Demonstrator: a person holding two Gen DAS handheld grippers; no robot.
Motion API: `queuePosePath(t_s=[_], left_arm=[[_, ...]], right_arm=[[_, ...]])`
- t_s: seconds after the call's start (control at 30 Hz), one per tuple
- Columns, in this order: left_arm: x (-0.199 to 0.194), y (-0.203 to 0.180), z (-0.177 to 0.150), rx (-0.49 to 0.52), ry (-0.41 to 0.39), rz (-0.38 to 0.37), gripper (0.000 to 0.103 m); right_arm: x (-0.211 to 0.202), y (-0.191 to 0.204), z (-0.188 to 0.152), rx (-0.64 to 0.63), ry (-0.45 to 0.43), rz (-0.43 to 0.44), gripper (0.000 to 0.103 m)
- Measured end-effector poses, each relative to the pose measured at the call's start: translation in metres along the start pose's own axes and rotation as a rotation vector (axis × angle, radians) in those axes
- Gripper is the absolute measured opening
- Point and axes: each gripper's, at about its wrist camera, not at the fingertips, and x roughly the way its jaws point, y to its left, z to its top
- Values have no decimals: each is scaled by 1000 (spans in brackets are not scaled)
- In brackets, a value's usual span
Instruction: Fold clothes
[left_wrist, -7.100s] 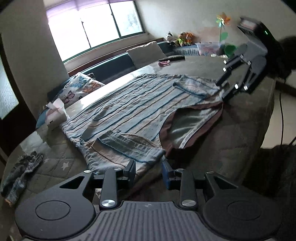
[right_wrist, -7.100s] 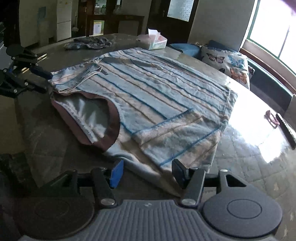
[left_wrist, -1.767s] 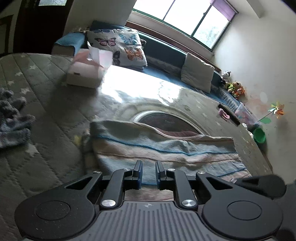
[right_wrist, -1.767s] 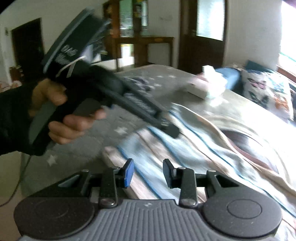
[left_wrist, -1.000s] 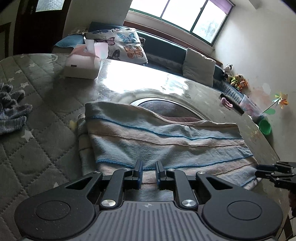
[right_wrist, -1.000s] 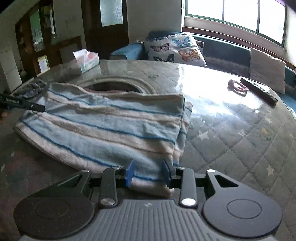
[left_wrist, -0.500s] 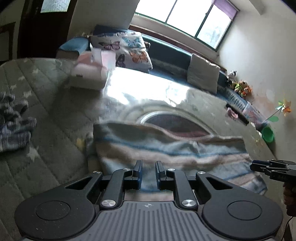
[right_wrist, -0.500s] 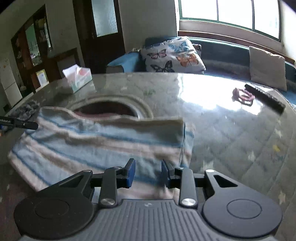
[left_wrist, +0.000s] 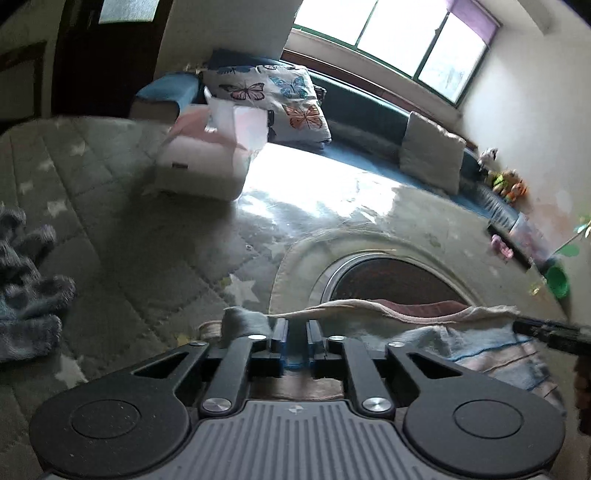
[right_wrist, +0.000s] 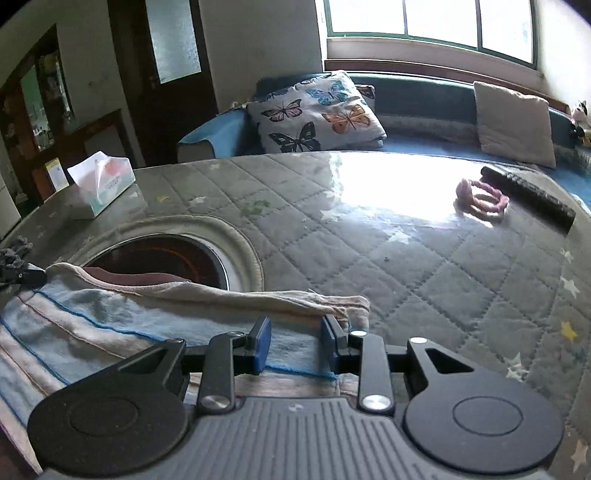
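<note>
The left gripper (left_wrist: 294, 338) had just been closing, its jaws pinched on the near edge of the blue-and-beige striped knit garment (right_wrist: 110, 325). The right gripper (right_wrist: 293, 345) clasped the same edge at the other corner, cloth bunched between its blue pads. The garment lay folded into a long band on the grey quilted star-print table cover (right_wrist: 424, 266), partly over the round dark opening (right_wrist: 166, 258). Judging by that, at least one fold remained. Ahead the cover lay bare; a pink-and-white tissue box (right_wrist: 101, 186) and pink hair tie (right_wrist: 480, 199) sat well apart.
</note>
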Motion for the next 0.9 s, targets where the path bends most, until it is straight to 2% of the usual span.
queuePosePath(t_s=[0.1, 0.3, 0.4, 0.57, 0.7, 0.9], left_arm=[[-6, -5, 2, 16, -15, -1, 10], [-5, -37, 5, 64, -29, -80, 11], [10, -46, 8, 96, -12, -57, 11], [31, -32, 9, 54, 25, -12, 11], [24, -25, 7, 34, 15, -9, 11], [3, -39, 0, 49, 4, -17, 12]], right_arm=[[-1, 0, 1, -2, -5, -2, 30], [4, 1, 7, 3, -12, 6, 30], [9, 1, 7, 8, -9, 2, 30], [10, 0, 5, 6, -8, 1, 29], [7, -2, 4, 16, -14, 8, 30], [-15, -7, 3, 35, -23, 18, 31]])
